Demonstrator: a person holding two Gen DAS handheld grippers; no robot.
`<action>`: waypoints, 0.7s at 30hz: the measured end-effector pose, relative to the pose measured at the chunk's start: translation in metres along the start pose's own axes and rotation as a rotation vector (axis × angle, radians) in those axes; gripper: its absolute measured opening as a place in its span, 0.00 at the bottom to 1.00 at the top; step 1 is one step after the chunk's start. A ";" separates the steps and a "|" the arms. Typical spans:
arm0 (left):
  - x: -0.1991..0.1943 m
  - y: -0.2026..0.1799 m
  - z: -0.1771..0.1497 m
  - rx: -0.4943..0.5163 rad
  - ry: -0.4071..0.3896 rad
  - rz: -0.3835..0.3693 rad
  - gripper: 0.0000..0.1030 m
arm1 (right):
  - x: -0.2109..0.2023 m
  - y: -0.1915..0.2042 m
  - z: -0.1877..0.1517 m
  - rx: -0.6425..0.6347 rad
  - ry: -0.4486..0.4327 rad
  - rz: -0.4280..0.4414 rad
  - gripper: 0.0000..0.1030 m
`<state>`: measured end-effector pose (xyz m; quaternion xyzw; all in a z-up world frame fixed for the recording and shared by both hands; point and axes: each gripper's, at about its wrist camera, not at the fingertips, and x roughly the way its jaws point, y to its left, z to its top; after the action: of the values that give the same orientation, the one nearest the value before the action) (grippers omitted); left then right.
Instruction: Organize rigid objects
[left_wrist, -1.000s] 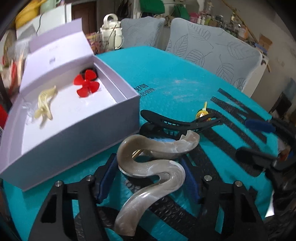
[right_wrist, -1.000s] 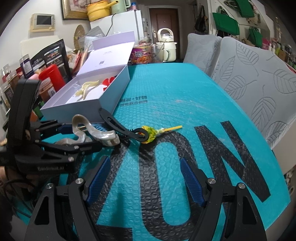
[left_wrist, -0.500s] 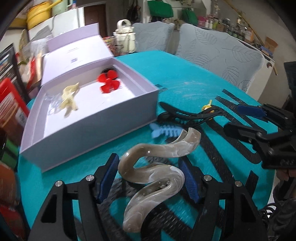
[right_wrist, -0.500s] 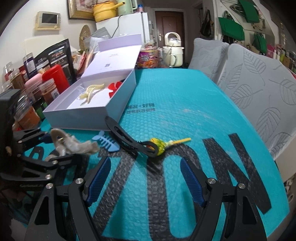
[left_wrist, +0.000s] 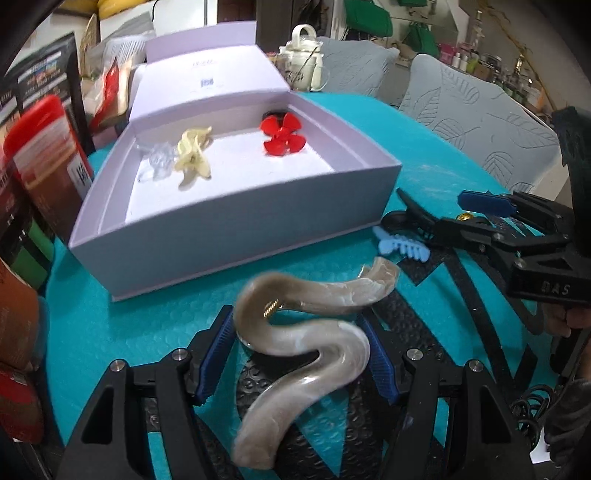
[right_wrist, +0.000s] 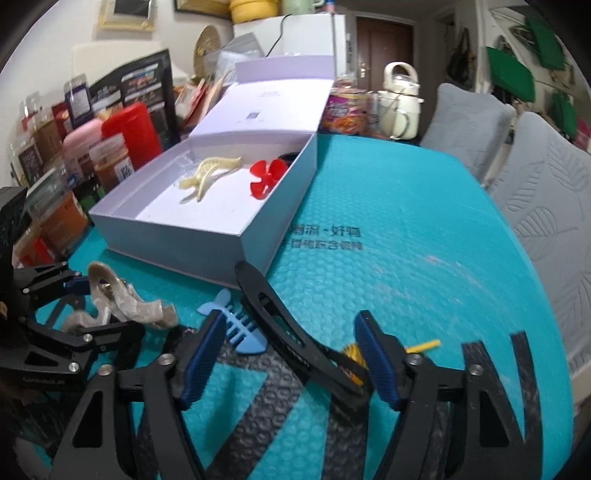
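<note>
My left gripper (left_wrist: 301, 343) is shut on a wavy beige marbled hair clip (left_wrist: 306, 339), held above the teal mat in front of the open lilac box (left_wrist: 236, 221); it also shows in the right wrist view (right_wrist: 125, 302). The box holds a cream clip (left_wrist: 194, 157), a clear clip (left_wrist: 159, 162) and a red flower clip (left_wrist: 282, 134). My right gripper (right_wrist: 291, 354) is open, its fingers on either side of a long black hair clip (right_wrist: 291, 332). A blue fishbone clip (right_wrist: 236, 325) and a yellow clip (right_wrist: 354, 358) lie beside it.
Jars, a red canister (left_wrist: 48, 158) and packets crowd the table's left side. A cream kettle (right_wrist: 400, 99) stands behind the box. Grey chairs (right_wrist: 546, 192) line the right. The teal bubble mat (right_wrist: 406, 229) stretches right of the box.
My left gripper lifted the beige clip and drew back to face the box, uncovering the blue fishbone clip. My right gripper moved forward until its fingers straddle the black clip.
</note>
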<state>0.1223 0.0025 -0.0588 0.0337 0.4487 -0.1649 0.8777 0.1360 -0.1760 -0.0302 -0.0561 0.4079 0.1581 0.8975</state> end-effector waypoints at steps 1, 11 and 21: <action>0.000 0.000 -0.001 0.002 -0.009 0.002 0.64 | 0.005 0.002 0.001 -0.015 0.013 0.006 0.55; 0.002 -0.003 -0.002 0.028 -0.017 0.023 0.64 | 0.026 0.001 0.002 -0.023 0.102 0.073 0.22; 0.000 -0.004 -0.003 0.017 -0.018 0.048 0.61 | 0.006 0.002 -0.010 0.026 0.043 0.069 0.21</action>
<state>0.1184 -0.0008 -0.0598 0.0503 0.4384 -0.1477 0.8851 0.1317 -0.1751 -0.0415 -0.0336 0.4310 0.1821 0.8831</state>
